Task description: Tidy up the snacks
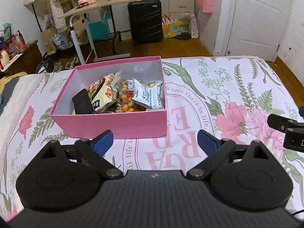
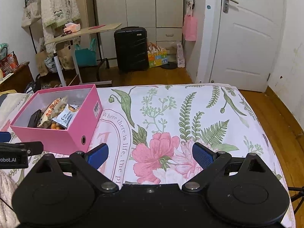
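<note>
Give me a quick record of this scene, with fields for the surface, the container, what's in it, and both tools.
surface: bed with floral sheet
container: pink box, lid off, on the sheet
contents: white snack packet, orange round snacks bag, large printed bag, dark packet
left tool: open, empty, near the box
right tool: open, empty, over the sheet

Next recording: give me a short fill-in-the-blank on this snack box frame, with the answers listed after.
1. The snack packets lie inside a box whose colour is ____.
2. The left claw and the right claw are both ____, holding nothing.
3. The box stands on a bedspread printed with ____.
4. Across the room, beside the wardrobe, stands a black ____.

Missing words: pink; open; flowers; suitcase
</note>
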`<move>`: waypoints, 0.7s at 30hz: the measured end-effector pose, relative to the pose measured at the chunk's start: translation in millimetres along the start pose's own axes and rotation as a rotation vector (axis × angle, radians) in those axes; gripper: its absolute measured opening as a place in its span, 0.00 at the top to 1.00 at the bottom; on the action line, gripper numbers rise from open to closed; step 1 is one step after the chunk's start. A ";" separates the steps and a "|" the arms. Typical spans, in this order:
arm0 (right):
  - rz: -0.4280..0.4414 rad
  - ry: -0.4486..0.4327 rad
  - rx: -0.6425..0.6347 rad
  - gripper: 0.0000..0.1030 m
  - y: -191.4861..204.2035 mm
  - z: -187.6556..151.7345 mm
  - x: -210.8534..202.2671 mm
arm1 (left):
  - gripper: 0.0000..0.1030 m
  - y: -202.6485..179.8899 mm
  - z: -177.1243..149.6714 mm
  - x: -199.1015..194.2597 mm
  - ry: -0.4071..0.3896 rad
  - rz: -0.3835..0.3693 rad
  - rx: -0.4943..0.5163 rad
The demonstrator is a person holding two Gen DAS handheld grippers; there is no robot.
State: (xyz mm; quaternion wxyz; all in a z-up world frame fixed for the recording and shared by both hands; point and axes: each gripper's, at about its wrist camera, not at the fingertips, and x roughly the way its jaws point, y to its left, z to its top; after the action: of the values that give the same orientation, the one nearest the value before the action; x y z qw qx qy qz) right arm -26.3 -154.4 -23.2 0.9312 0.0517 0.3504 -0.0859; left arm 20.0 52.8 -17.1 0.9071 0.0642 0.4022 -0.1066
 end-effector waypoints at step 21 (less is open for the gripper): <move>-0.004 -0.014 -0.006 0.06 2.1 0.3 -5.0 | 0.07 -1.4 -2.8 -0.5 -0.009 0.000 -0.020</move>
State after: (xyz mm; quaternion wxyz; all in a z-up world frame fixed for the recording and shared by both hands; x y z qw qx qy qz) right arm -29.4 -151.7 -19.6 0.9337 0.0473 0.3440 -0.0872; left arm 17.3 52.0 -18.6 0.9094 0.0547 0.3992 -0.1030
